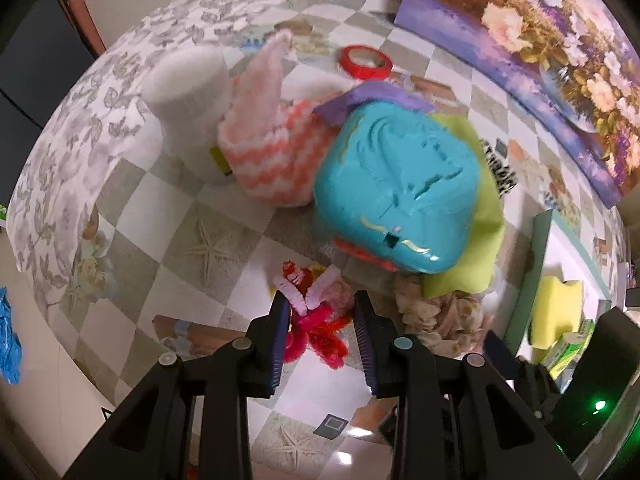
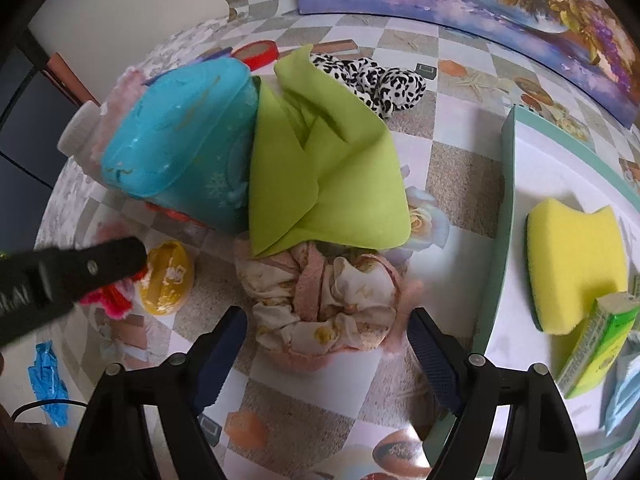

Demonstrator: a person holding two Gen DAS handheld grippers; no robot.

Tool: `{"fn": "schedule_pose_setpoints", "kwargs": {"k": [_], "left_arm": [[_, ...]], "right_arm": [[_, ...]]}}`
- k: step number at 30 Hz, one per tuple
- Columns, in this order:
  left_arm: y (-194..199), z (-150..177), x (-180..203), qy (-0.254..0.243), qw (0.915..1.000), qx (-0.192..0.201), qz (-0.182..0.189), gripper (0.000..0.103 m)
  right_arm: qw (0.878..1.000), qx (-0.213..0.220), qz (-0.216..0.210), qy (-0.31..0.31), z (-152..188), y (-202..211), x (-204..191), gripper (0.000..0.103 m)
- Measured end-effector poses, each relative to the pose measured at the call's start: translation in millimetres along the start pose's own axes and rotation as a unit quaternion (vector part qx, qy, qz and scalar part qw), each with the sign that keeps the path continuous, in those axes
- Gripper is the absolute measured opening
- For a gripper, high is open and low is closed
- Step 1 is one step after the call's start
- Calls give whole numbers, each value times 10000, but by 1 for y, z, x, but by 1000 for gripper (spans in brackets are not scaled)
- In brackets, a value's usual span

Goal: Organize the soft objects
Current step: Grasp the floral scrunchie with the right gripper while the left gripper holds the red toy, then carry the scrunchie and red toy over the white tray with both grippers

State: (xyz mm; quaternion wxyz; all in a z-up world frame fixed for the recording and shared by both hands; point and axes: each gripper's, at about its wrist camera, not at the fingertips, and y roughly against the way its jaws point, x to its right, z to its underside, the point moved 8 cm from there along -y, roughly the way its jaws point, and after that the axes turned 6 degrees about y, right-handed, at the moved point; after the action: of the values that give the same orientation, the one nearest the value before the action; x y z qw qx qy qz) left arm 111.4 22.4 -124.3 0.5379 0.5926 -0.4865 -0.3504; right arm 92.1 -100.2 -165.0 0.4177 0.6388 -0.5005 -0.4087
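Observation:
My left gripper [image 1: 322, 320] is open, its fingers on either side of a red and pink fluffy toy [image 1: 316, 320] lying on the table. My right gripper [image 2: 326, 344] is open wide around a crumpled beige and pink cloth [image 2: 324, 304], which also shows in the left wrist view [image 1: 436, 312]. A lime green cloth [image 2: 320, 168] drapes beside a teal plastic box [image 1: 394, 188]. A pink and white chevron cloth [image 1: 272, 152] lies behind the box. A black-spotted white plush [image 2: 376, 80] lies at the back. A yellow sponge [image 2: 576, 264] sits in a white tray [image 2: 504, 216].
A white foam cylinder [image 1: 188, 92] and a red tape roll [image 1: 366, 62] stand at the back. A flower painting [image 1: 540, 60] leans against the wall. A yellow packet [image 2: 168, 280] lies by the left gripper. A green carton [image 2: 596, 344] is in the tray. A blue glove [image 2: 48, 380] lies at left.

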Motion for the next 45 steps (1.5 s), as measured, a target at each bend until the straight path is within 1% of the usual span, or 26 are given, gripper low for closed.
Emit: {"fn": "schedule_pose_setpoints", "kwargs": {"k": [2,5,8,10,11,13,15,19,24,31,34,36,38,39,42,45], "left_arm": [[-1,-1,-2,-4,10000,-6,1,33],[-2,-3,-6,20,10000,67,-59,33],[-10,1,-7,0,10000,-32,-58,33],[-16,3,-7,-30,9999,-139,-63,33],[-20,5,-5,-59,9998,-199,-69,33],[-24,7,-2,-132,9995,-279,-93,33],[-27,7,1,-189,9993,-297,-127,33],[-26,7,4,-254,9992,-263,-140,33],[-28,7,6,-254,9992,-295,-60,33],[-16,14,12,-322,9993,-197,52,33],[-7,16,14,-301,9991,-137,249,33],[-1,16,15,-300,9990,-73,334,33],[6,14,16,-316,9987,-5,408,33],[10,14,17,-324,9984,29,461,33],[24,14,20,-390,9972,154,612,33],[35,17,29,-486,9962,250,683,33]], "right_arm": [[10000,-43,58,15,-2,-5,3,84],[9995,-19,242,198,-5,-7,1,80],[9988,15,368,331,-4,-7,-3,67],[9985,60,364,394,-3,-6,-10,51],[9985,63,354,412,-3,-6,-12,49],[9984,48,349,446,-2,-4,-15,40],[9984,29,328,465,1,-2,-15,34],[9986,-15,279,444,7,1,-12,26],[9993,-15,136,354,13,9,-7,25],[9997,121,-66,217,15,28,2,24],[9996,229,-129,117,19,40,9,24],[9996,265,-130,12,19,48,13,24],[9990,367,-221,-135,19,58,17,24],[9987,411,-236,-188,20,67,25,24],[9972,590,-193,-419,18,83,34,24],[9954,749,41,-603,14,98,47,24]]}}
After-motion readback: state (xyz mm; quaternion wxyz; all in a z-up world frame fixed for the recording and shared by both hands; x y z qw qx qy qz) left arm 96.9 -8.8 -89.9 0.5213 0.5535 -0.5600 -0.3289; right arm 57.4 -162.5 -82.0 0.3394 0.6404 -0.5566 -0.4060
